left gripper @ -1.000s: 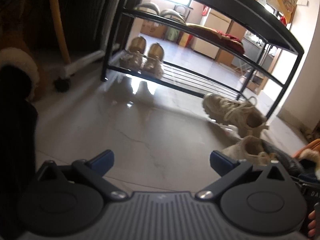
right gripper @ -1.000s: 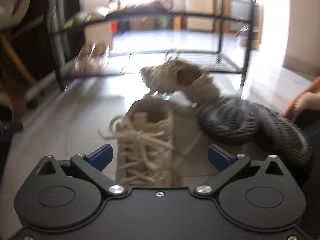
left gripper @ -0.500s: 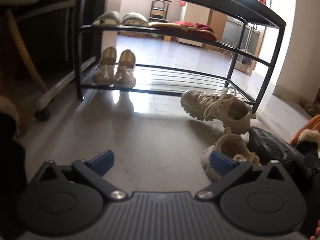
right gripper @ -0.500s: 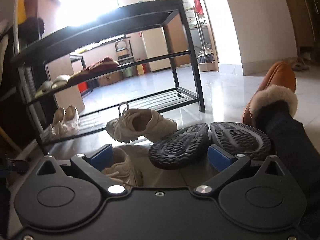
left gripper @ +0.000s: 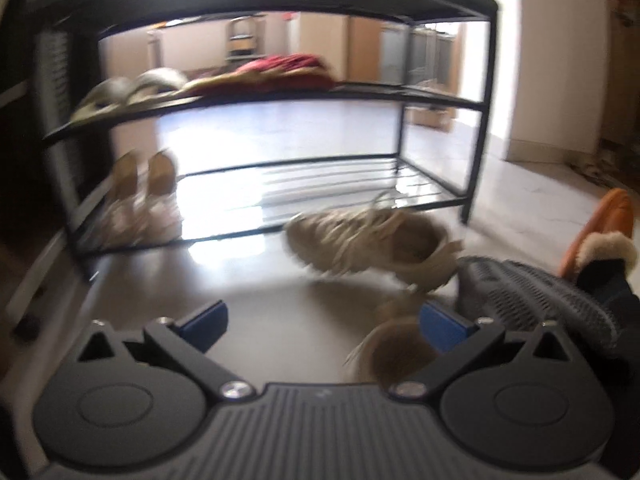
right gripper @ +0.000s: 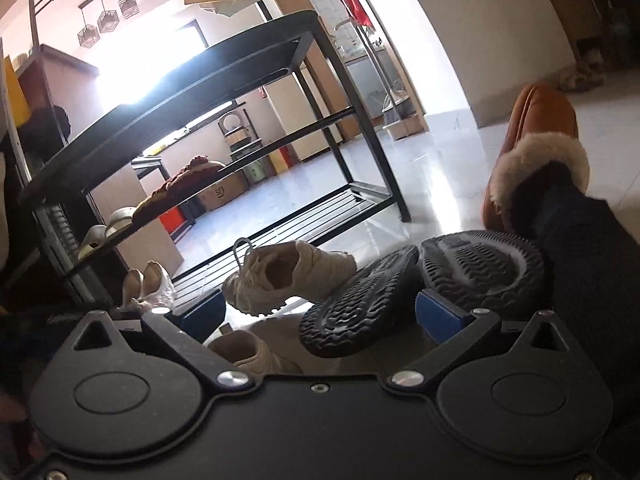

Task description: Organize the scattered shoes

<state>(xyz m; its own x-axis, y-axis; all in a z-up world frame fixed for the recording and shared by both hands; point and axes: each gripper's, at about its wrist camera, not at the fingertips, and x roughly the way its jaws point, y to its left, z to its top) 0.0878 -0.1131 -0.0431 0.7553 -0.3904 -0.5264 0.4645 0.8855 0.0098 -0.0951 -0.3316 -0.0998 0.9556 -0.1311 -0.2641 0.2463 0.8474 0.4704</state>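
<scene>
Across the left wrist view, blurred by motion, the left tool (left gripper: 322, 322) sits at the bottom of the frame with its blue fingers spread wide and nothing between them. A black shoe rack (left gripper: 280, 4) fills the upper half; a pale pair of shoes (left gripper: 144, 196) stands on its lowest shelf at left. One beige sneaker (left gripper: 372, 244) lies on the floor at centre right, a second sneaker (left gripper: 396, 344) just behind the right finger, beside a black sole (left gripper: 536, 296).

Low in the right wrist view, the right tool (right gripper: 320, 312) is also wide and empty. Two black soles (right gripper: 480, 264) lie tipped up at centre right, touching each other, with the beige sneaker left of them, before the rack. A person's brown fur-lined slipper (right gripper: 536, 136) is at right.
</scene>
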